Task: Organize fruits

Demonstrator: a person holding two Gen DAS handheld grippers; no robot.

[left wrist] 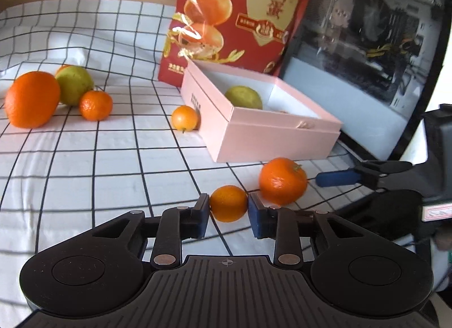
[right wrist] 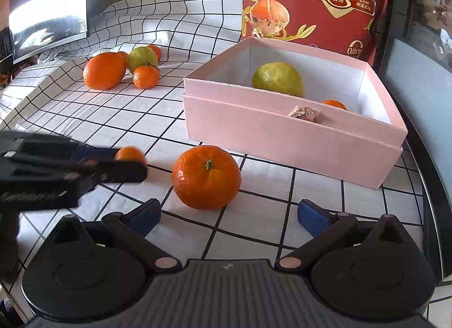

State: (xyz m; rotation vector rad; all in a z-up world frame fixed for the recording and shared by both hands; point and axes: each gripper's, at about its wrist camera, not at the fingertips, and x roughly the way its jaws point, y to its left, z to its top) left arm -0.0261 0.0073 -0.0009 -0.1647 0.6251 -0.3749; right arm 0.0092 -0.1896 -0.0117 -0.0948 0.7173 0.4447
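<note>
My left gripper (left wrist: pixel 228 209) is shut on a small orange (left wrist: pixel 228 203), which its blue pads touch on both sides just above the checked cloth. The right wrist view shows the same small orange (right wrist: pixel 130 154) in those jaws at the left. My right gripper (right wrist: pixel 228 208) stands wide open, and a larger mandarin (right wrist: pixel 206 176) rests on the cloth just ahead of its fingertips, untouched. Behind lies an open pink box (right wrist: pixel 282 130) holding a green fruit (right wrist: pixel 278 79) and a small orange (right wrist: pixel 334 104). One blue finger (left wrist: pixel 336 178) of the right gripper shows beside the mandarin (left wrist: pixel 282 181).
A big orange (left wrist: pixel 32 99), a green fruit (left wrist: pixel 75 85) and a mandarin (left wrist: pixel 96 104) cluster at the far left. Another small orange (left wrist: pixel 185 118) leans against the pink box (left wrist: pixel 276 141). A red snack bag (left wrist: pixel 240 17) stands behind the box, with a dark screen (left wrist: pixel 367 31) to the right.
</note>
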